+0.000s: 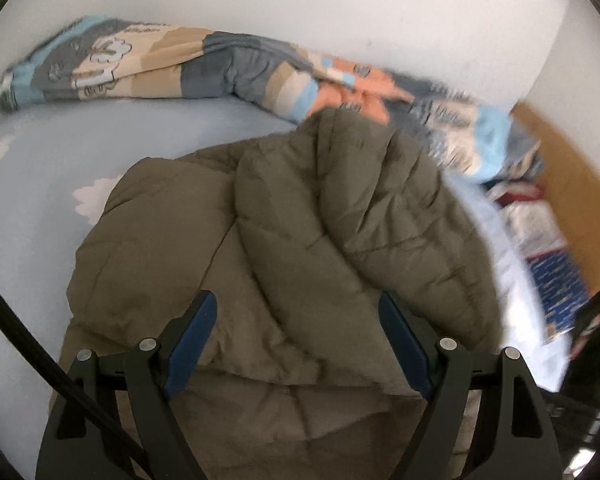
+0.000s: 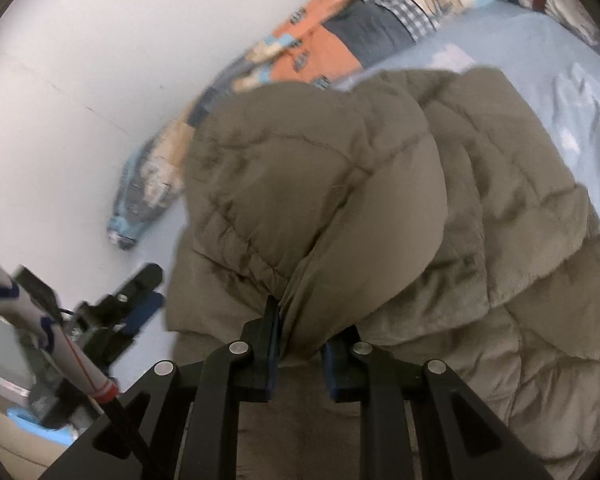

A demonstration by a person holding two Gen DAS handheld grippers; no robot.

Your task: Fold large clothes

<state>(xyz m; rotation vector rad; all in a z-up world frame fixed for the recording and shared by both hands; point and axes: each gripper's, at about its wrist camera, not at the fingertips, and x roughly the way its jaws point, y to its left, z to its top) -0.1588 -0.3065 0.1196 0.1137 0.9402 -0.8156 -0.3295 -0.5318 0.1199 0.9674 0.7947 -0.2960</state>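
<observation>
Right gripper (image 2: 300, 332) fingers pinch a jacket (image 2: 380, 208) fold on the bed (image 1: 40, 184); left gripper (image 1: 296, 308) fingers gape above jacket, gripping nothing.

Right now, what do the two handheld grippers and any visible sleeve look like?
Both the left gripper and right gripper have black angular frames, silver round pivot bolts and blue finger pads. A black cable runs beside the left. The sleeve is white with blue and red lines.

The left gripper (image 1: 296, 320) hangs wide apart over the olive padded jacket (image 1: 300, 216).
</observation>
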